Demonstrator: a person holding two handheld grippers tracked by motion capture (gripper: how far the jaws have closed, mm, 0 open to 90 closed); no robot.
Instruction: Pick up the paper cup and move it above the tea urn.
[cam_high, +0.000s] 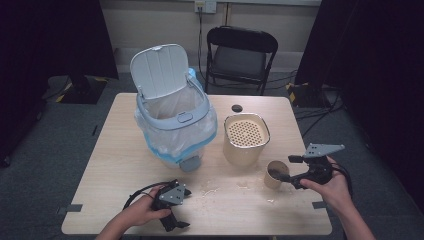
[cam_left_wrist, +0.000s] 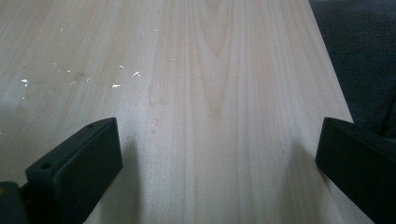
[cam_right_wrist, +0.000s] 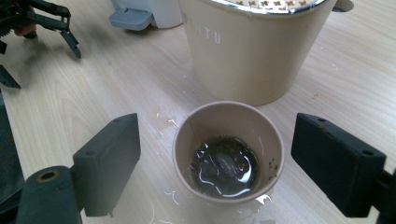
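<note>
The paper cup (cam_right_wrist: 227, 151), holding dark liquid, stands on the table just in front of the beige strainer pot (cam_right_wrist: 254, 49), ungrasped between the spread jaws of the right gripper (cam_right_wrist: 224, 163); gripping and emptying likely remain.

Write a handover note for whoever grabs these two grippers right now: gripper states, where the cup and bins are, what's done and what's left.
Right gripper: open, jaws on either side of the paper cup, not yet closed on it.
Left gripper: open, holding nothing, low over the table's near edge.
Cup: upright, dark liquid in the bottom, in front of the beige strainer bin.
Trash bin: lid up, bag fitted.
Small spills lie on the table.
Done: right gripper lined up.
Left, probably: grip the cup, empty it through the strainer, bin it.
</note>
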